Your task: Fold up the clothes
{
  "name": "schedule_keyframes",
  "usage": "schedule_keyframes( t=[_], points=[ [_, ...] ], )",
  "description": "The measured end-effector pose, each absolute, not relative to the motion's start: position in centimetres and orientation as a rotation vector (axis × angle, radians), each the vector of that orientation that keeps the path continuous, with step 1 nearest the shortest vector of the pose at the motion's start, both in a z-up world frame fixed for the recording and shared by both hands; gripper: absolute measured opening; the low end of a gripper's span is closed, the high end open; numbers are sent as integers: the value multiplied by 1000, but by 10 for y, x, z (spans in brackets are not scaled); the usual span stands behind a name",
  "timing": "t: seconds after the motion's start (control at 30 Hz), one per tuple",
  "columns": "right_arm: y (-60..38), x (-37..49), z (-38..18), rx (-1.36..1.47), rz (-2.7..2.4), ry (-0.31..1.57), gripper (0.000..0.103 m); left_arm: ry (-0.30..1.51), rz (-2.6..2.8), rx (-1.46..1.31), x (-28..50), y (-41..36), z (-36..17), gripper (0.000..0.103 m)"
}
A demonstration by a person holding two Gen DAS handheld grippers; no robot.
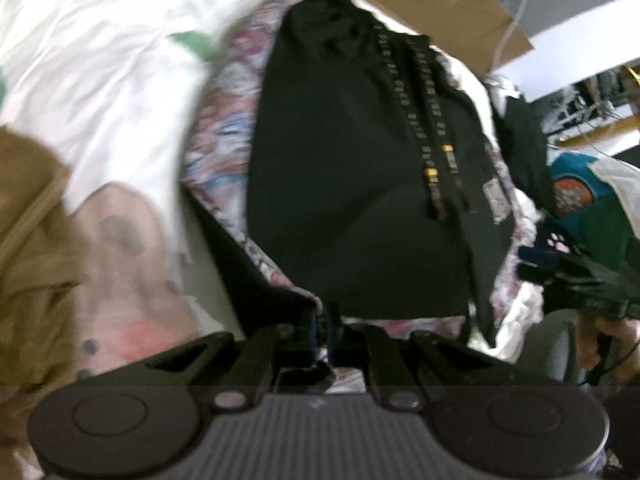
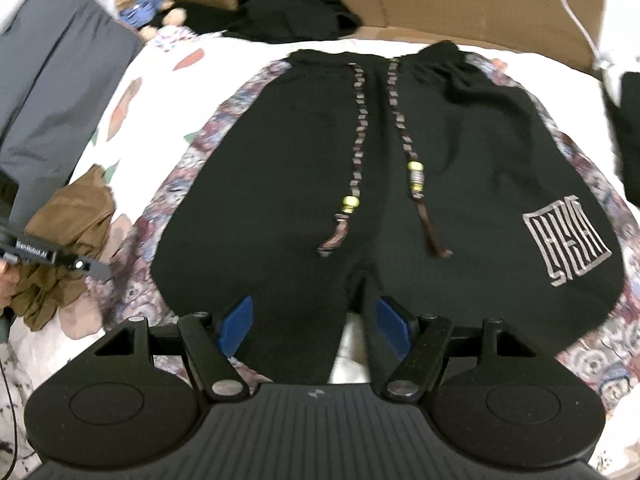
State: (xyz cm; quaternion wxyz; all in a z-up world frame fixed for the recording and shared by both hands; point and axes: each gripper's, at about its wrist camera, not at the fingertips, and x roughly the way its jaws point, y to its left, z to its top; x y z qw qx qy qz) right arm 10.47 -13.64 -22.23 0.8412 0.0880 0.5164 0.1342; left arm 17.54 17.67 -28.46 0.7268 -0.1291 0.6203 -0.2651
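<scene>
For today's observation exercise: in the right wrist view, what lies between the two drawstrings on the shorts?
Only bare black fabric of the shorts lies between the left drawstring and the right drawstring, seen in the right wrist view.

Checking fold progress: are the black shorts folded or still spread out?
Spread flat: the black shorts show both legs, waistband and both drawstrings on the bed sheet.
</scene>
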Motion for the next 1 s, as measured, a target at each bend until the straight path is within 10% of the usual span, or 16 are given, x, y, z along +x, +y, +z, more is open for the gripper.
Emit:
schedule_keyframes(
  t=[1.0],
  points=[
    [-68,122,-224,248,474,1072,73,1363,-771,-164,188,44,-244,4]
  ],
)
